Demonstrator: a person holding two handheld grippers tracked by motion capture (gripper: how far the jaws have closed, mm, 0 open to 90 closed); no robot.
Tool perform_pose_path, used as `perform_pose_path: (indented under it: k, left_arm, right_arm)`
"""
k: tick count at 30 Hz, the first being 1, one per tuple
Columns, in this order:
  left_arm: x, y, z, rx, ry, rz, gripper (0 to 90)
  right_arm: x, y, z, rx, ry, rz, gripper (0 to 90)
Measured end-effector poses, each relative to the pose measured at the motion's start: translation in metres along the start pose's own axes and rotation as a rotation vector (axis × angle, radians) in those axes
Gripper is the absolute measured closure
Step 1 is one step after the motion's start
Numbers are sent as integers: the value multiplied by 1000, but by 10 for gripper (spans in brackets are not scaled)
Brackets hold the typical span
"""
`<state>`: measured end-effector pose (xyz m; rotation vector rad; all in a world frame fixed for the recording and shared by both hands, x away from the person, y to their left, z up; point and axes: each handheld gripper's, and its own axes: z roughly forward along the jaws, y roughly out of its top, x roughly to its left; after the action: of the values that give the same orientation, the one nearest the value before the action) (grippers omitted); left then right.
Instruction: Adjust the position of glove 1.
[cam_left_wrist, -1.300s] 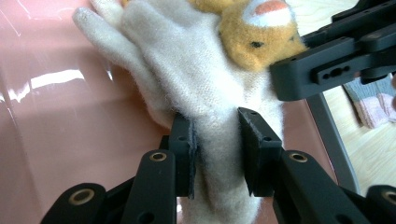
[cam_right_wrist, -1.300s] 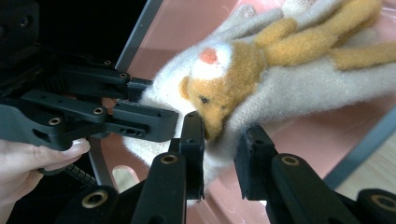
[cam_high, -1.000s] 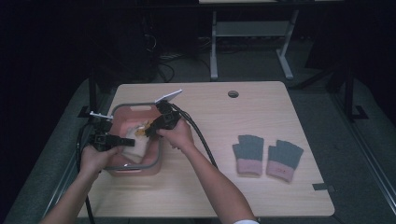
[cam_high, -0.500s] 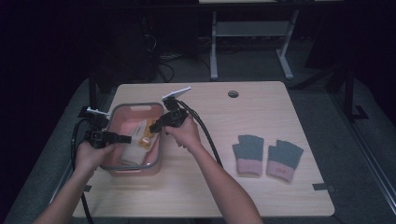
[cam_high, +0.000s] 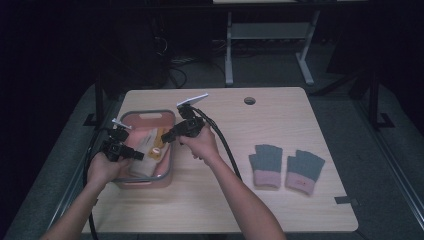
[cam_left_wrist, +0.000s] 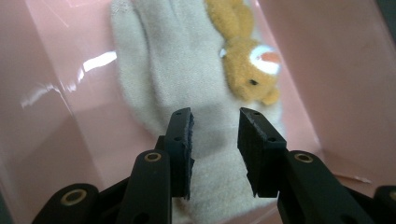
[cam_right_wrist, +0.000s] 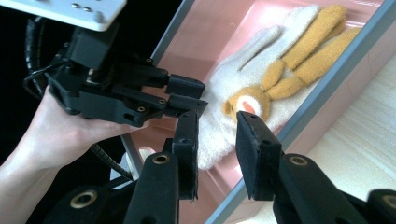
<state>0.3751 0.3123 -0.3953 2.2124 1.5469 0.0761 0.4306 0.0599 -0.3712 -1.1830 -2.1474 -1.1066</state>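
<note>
Now both claws hover at the pink bin on the desk.
Inside the bin lies a cream glove bearing an orange plush rabbit. The left claw, having just narrowed, stands slightly apart above the glove, nothing between its jaws. The right claw is also apart, empty, over the bin's rim.
</note>
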Motion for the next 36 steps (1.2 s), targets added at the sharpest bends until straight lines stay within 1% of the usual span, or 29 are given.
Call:
perform_pose_path:
  k: [2, 5, 8, 11, 13, 18, 23, 26, 28, 30, 32, 36]
  left_arm:
    - [-1, 0, 2, 7, 9, 9, 650]
    - [0, -1, 1, -3, 4, 10, 642]
    - [1, -1, -5, -33, -11, -3, 638]
    - [1, 0, -12, -53, -20, 5, 634]
    - [0, 1, -16, -72, -33, 2, 633]
    - [-5, 5, -25, -119, -46, 9, 614]
    - [-12, 9, -29, -148, -61, 8, 582]
    - [-15, 11, -32, -160, -71, 7, 576]
    - [-17, 12, -33, -165, -86, 6, 575]
    - [-19, 13, -34, -171, -82, 8, 575]
    - [-21, 14, -36, -181, -89, 6, 573]
    - [-25, 15, -39, -190, -96, 15, 567]
  right_arm:
    - [0, 0, -2, -1, 5, 0, 694]
    - [1, -1, -5, -8, 7, -3, 694]
    - [-1, -2, -9, -14, 8, -2, 690]
    - [-2, -3, -13, -20, 5, -2, 687]
    - [-4, -4, -16, -27, 3, -3, 687]
    - [-6, -7, -27, -42, 0, -1, 683]
    - [-9, -10, -39, -57, -7, -2, 679]
    - [-13, -13, -47, -65, -12, -3, 674]
    - [-16, -16, -52, -71, -10, 6, 671]
    - [-19, -19, -56, -78, -8, 10, 671]
    - [-23, -22, -60, -84, -11, 15, 668]
    - [-27, -27, -68, -94, -8, 24, 663]
